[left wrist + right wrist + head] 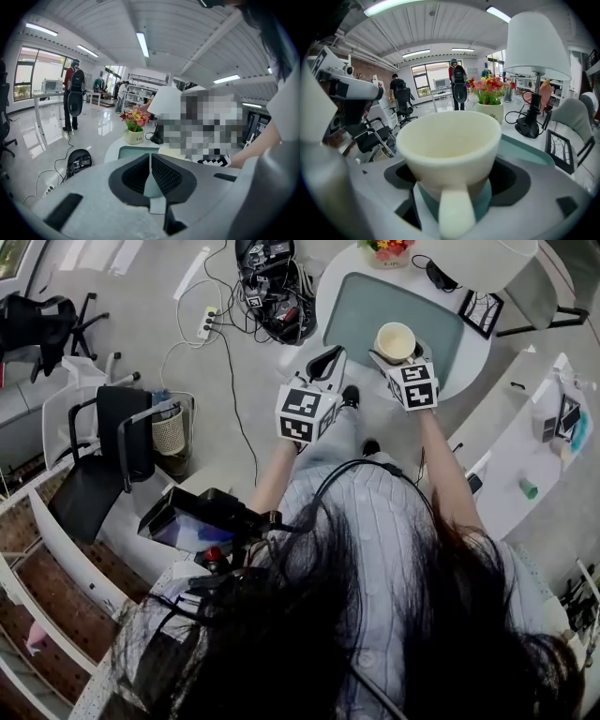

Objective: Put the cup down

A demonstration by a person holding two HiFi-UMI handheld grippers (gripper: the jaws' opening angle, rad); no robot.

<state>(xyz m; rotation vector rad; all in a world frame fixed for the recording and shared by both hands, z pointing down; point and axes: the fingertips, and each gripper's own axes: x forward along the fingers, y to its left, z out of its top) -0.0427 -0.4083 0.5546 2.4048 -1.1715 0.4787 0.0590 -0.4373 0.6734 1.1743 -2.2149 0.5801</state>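
The right tongs [452, 185] are closed on a cream cup [450, 140], which is gripped low on its body from both sides. The cup is kept upright, its mouth is seen to be empty, and its handle is turned to 6 o'clock in the right gripper view, toward the camera. In the head view the cup [395, 340] is seen over the 6 o'clock edge of a green mat [375, 301]. Whether it touches the mat cannot be told.

The left tongs [150, 174] are pressed together with nothing between them. In the head view they [326, 362] are held at 9 o'clock of the right tongs [396, 352], just off the edge of the round white table [473, 357] on which the mat is laid.

Beyond the cup, a pot of flowers [490, 101] is seen at 12 o'clock. A lamp [536, 47] with a white shade is placed at 2 o'clock, and a small framed card [560, 147] is propped at 3 o'clock. On the floor at 9 o'clock of the table, a power strip [208, 322] and loose cables [234, 381] are laid out.
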